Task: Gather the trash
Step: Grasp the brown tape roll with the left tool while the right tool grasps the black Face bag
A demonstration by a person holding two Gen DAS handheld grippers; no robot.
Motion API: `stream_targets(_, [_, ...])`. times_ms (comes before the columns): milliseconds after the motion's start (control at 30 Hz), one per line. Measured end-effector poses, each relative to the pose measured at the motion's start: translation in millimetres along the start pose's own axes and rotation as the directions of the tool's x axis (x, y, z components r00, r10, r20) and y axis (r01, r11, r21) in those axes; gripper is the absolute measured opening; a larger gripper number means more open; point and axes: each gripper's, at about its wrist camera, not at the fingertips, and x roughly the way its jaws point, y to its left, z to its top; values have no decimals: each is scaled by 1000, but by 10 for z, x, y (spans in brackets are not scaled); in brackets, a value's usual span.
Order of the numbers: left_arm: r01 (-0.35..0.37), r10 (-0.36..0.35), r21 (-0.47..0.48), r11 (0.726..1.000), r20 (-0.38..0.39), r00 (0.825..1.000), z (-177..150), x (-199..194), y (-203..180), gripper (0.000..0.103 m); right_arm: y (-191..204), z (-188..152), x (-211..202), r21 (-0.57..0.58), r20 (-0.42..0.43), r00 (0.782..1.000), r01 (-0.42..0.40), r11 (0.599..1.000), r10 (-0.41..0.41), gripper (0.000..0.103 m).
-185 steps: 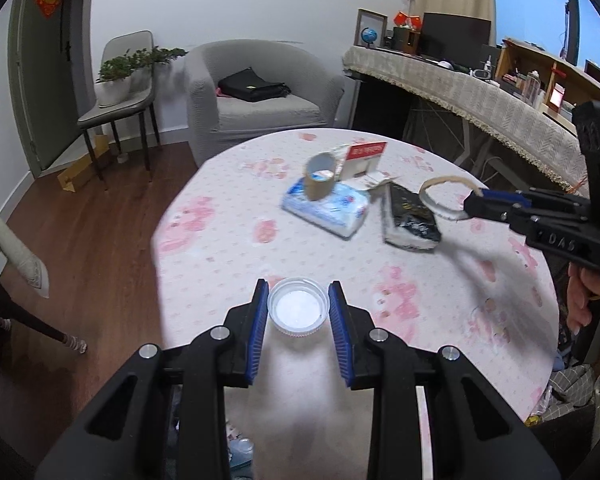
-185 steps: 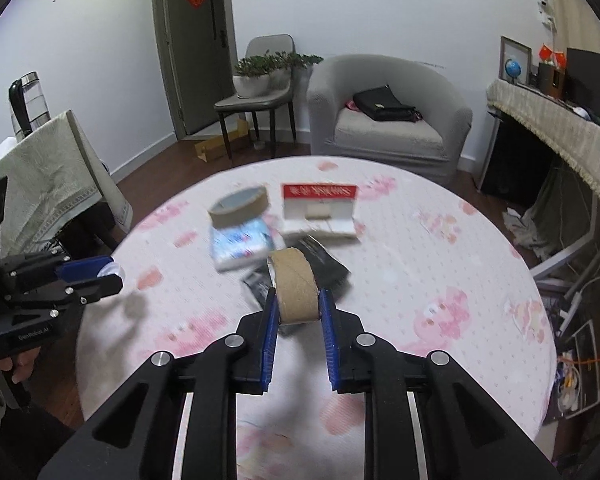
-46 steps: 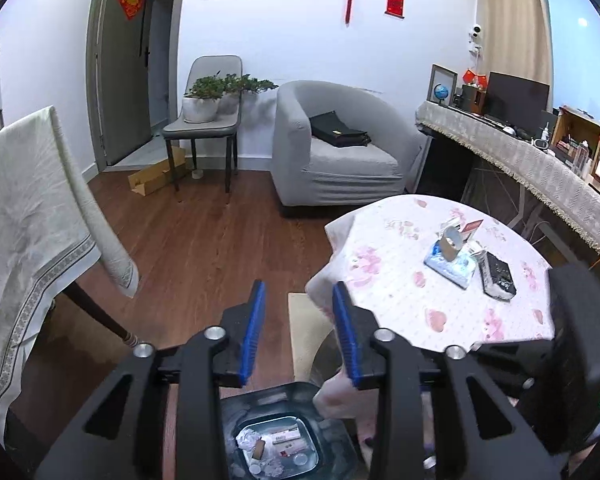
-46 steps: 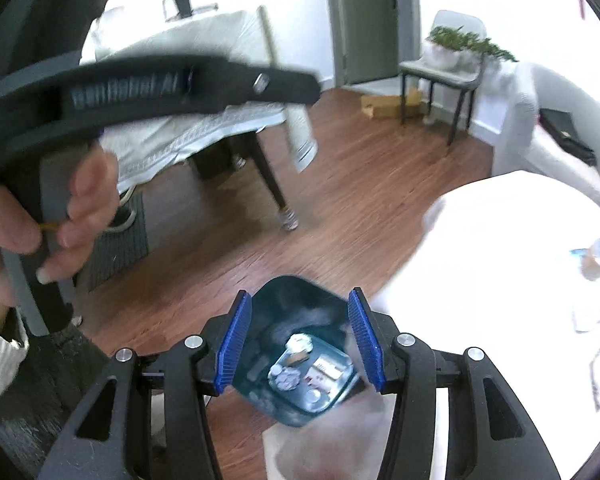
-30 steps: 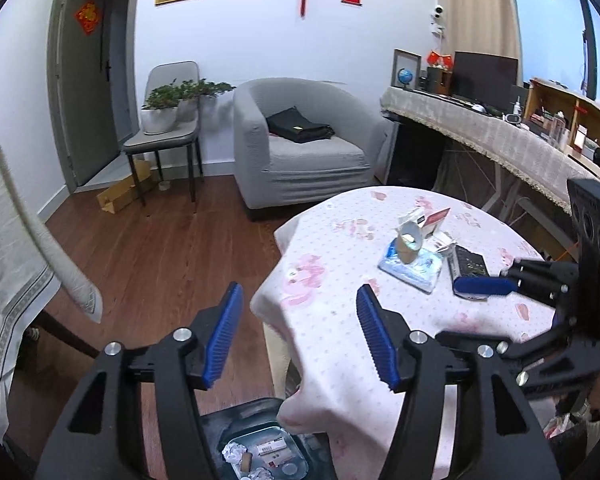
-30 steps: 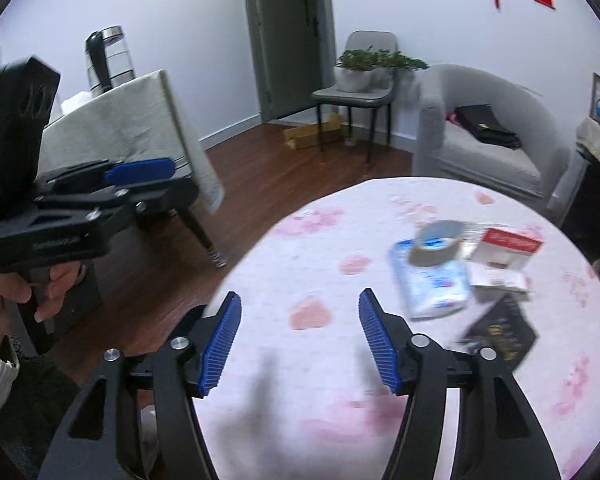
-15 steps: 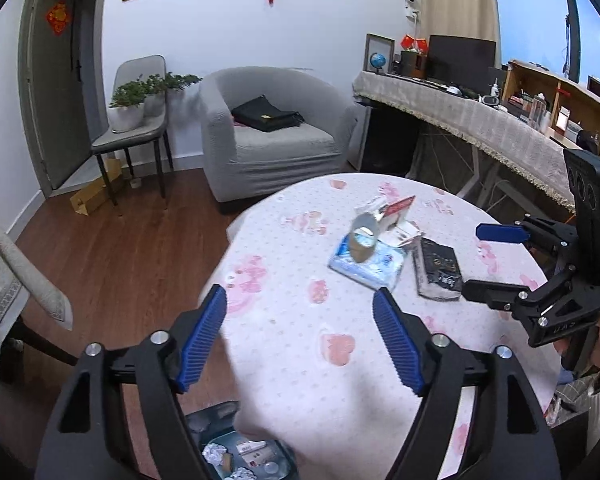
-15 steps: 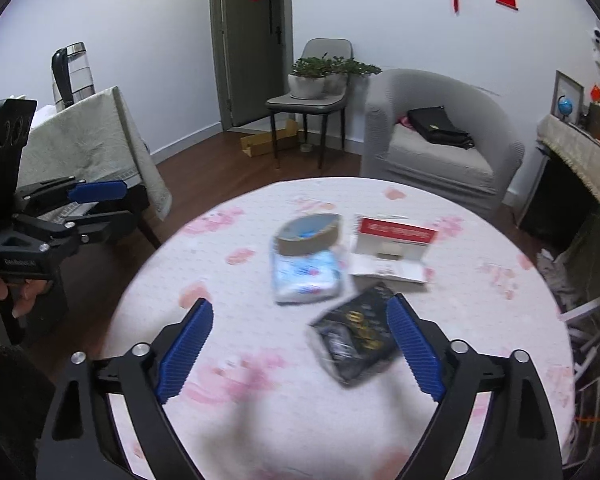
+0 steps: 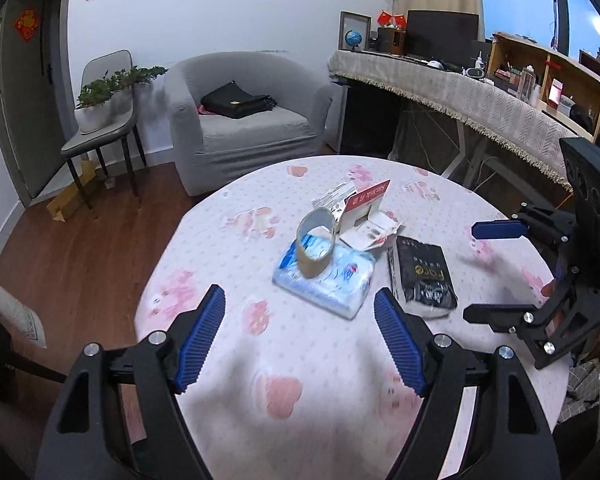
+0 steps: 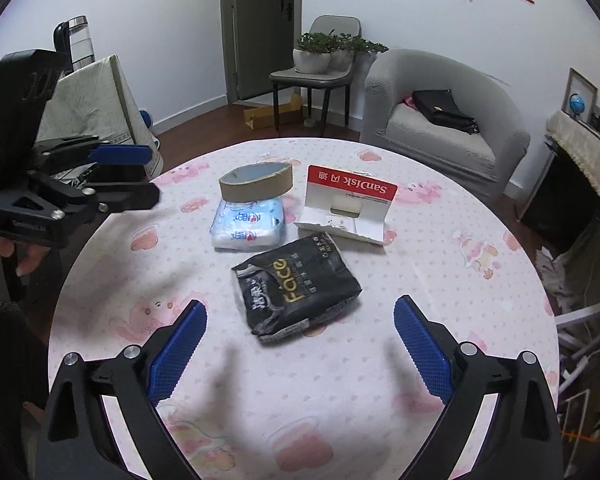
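Note:
On the round pink-patterned table (image 9: pixel 300 380) lie a black tissue pack (image 10: pixel 296 286) (image 9: pixel 422 280), a blue-white tissue pack (image 10: pixel 250 222) (image 9: pixel 326 280) with a brown tape roll (image 10: pixel 256 182) (image 9: pixel 316 246) on it, and an opened red-and-white SanDisk card package (image 10: pixel 348 204) (image 9: pixel 366 210). My left gripper (image 9: pixel 300 338) is wide open and empty, above the table short of the blue pack; it also shows in the right wrist view (image 10: pixel 120 176). My right gripper (image 10: pixel 300 344) is wide open and empty, just short of the black pack; it also shows in the left wrist view (image 9: pixel 496 272).
A grey armchair (image 9: pixel 240 120) with a black bag stands behind the table, next to a chair with a plant (image 9: pixel 100 120). A long cloth-covered desk (image 9: pixel 460 92) runs along the right. A cloth-draped table (image 10: pixel 96 100) stands at the left. Wooden floor surrounds the table.
Both grippers dropped their items into the floor bin, opened, and swung back up over the table. In the last half second both moved closer to the packs, jaws wide.

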Motion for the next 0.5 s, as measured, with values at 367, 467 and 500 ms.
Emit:
stream_targets(367, [13, -12, 22, 1000, -33, 999, 138, 384, -113, 70, -38, 14, 181, -22, -46, 998, -40, 999, 39, 98])
stream_targets(467, [20, -20, 15, 1000, -40, 999, 195, 514, -100, 70, -60, 39, 225, -28, -58, 997, -43, 999, 41, 98])
stream_targets(500, [19, -18, 16, 1000, -44, 999, 204, 549, -106, 68, -67, 45, 236, -30, -61, 997, -45, 999, 43, 98])
